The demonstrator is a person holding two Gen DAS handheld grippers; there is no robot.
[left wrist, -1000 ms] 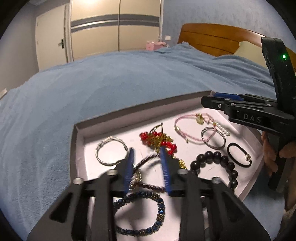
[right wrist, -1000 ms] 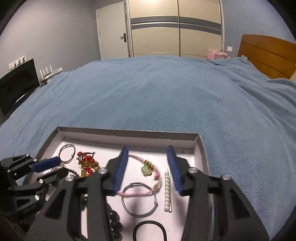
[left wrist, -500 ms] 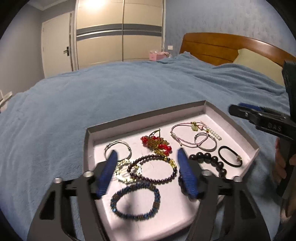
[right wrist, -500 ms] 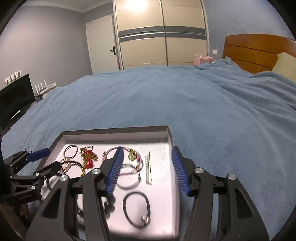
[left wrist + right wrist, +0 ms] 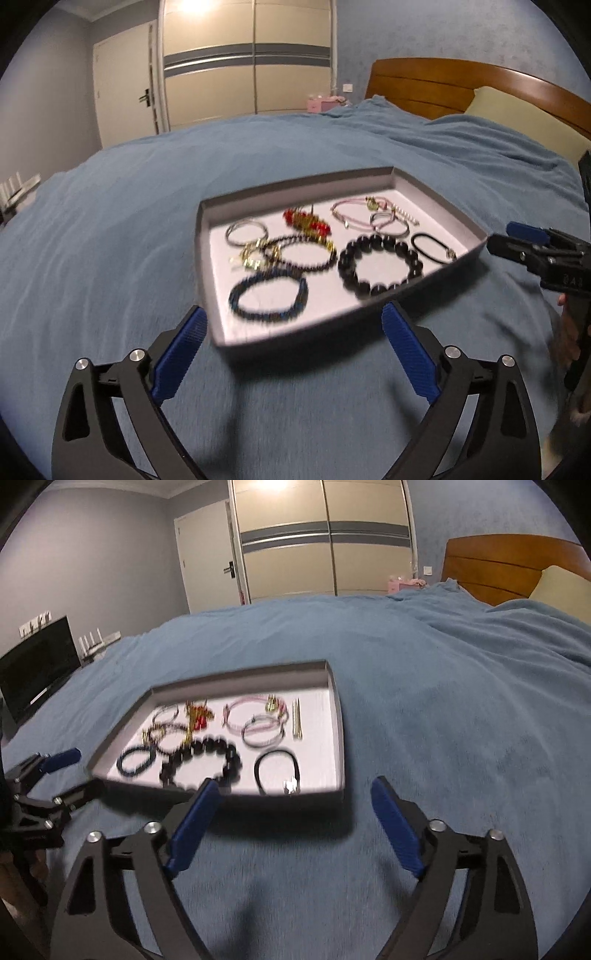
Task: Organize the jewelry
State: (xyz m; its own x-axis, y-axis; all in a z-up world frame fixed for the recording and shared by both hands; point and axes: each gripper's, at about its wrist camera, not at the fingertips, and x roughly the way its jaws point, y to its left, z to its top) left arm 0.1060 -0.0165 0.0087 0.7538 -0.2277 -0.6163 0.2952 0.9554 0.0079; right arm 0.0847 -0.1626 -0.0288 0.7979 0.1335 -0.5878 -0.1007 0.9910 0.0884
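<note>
Shallow grey tray (image 5: pixel 436 192) sits flat on the blue bedspread (image 5: pixel 129 206), and the jewelry lies spread across its pale floor, piece by piece, mostly apart so each can be seen. Silver bangle (image 5: pixel 246 230) at the far left; red-and-gold beaded piece (image 5: pixel 306 221) beside it; pink cord bracelet (image 5: pixel 354 212) and a short pearl strand (image 5: pixel 406 218) toward the far right corner. Nearer edge: blue beaded bracelet (image 5: pixel 269 297), big black bead bracelet (image 5: pixel 380 264), black hair tie (image 5: pixel 432 247). A dark thin-bead bracelet (image 5: pixel 299 253) overlaps a gold piece in the middle, the one spot that looks tangled. Left gripper (image 5: pixel 291 354) hangs off the tray's near edge, its fingers having just been spreading, now wide apart with nothing between them. Right gripper (image 5: pixel 295 827) likewise, short of the near wall, fingers having just opened, empty. Both point down at the bedspread, not at any piece. My reading: the sorting is done or nearly so, with both tools standing clear to avoid nudging the light tray on the soft bedding.
</note>
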